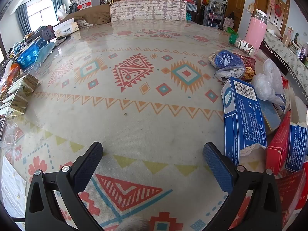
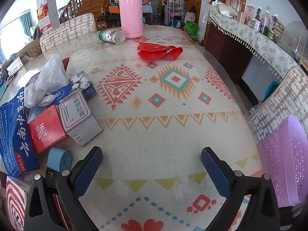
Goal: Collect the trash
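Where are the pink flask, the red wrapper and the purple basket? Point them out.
pink flask (image 2: pixel 131 17): right wrist view, middle of its pink body.
red wrapper (image 2: pixel 154 53): right wrist view, its crumpled middle.
purple basket (image 2: pixel 283 165): right wrist view, its perforated side wall.

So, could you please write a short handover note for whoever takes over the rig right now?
Left gripper: open, holds nothing, over bare tablecloth.
Right gripper: open, holds nothing.
Trash: heap of boxes and a clear plastic bag between the grippers; red wrapper and tipped bottle near the pink flask.
Purple basket sits at the table's right edge.
Done: nothing visibly collected.
Left: all of it.
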